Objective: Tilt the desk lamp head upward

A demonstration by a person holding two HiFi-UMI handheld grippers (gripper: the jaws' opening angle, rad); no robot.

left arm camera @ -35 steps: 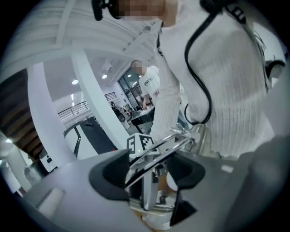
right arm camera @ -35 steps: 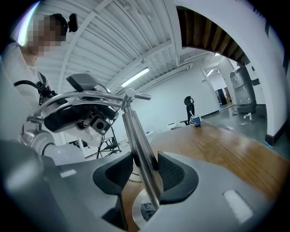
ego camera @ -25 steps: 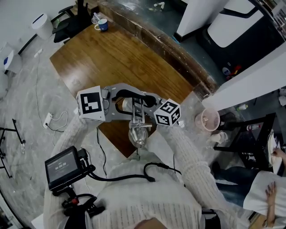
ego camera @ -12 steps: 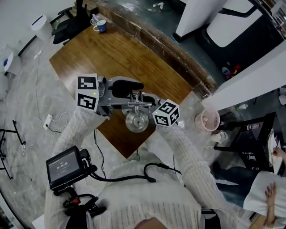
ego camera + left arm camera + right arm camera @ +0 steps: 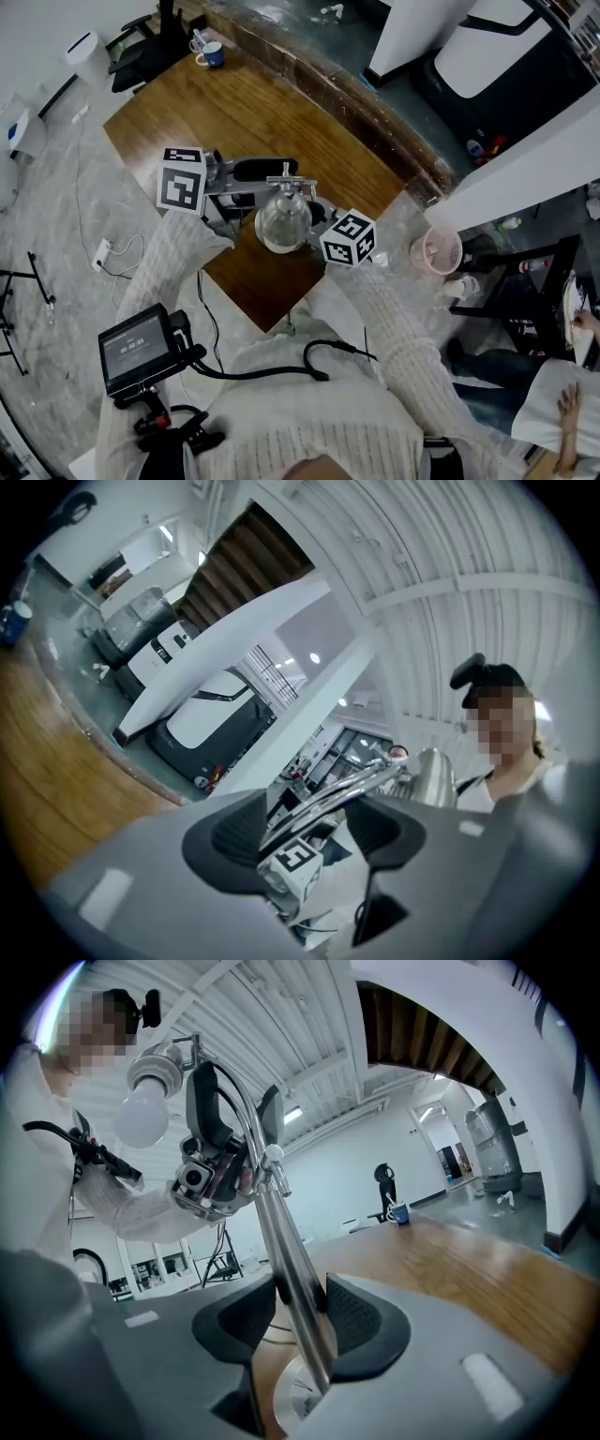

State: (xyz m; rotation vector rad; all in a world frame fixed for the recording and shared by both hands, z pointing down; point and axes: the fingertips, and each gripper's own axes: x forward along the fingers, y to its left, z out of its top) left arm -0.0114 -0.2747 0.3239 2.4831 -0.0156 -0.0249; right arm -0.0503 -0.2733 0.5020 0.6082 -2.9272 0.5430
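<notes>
Left gripper (image 5: pixel 305 825): fingers (image 5: pixel 232 832) spread wide and have just been opening. The lamp's chrome upper arm (image 5: pixel 328 801) runs diagonally through the gap. It sits right beside one finger, with background showing between it and the other, so it's not clamped.

Lamp head (image 5: pixel 284 221): just past those fingertips, between the two grippers. Bulb (image 5: pixel 142 1115) is fitted, and the shade mouth is tilted up toward the head camera.

Right gripper (image 5: pixel 300 1312): fingers (image 5: pixel 364 1314) closed on the lamp post (image 5: pixel 281 1232). Pads press both sides of the tube low down, just above the round base (image 5: pixel 292 1393). The base sits on the wooden table (image 5: pixel 234 103) directly below these fingers.

Blue mug (image 5: pixel 215 52): well beyond both sets of fingers, at the table's far end.
</notes>
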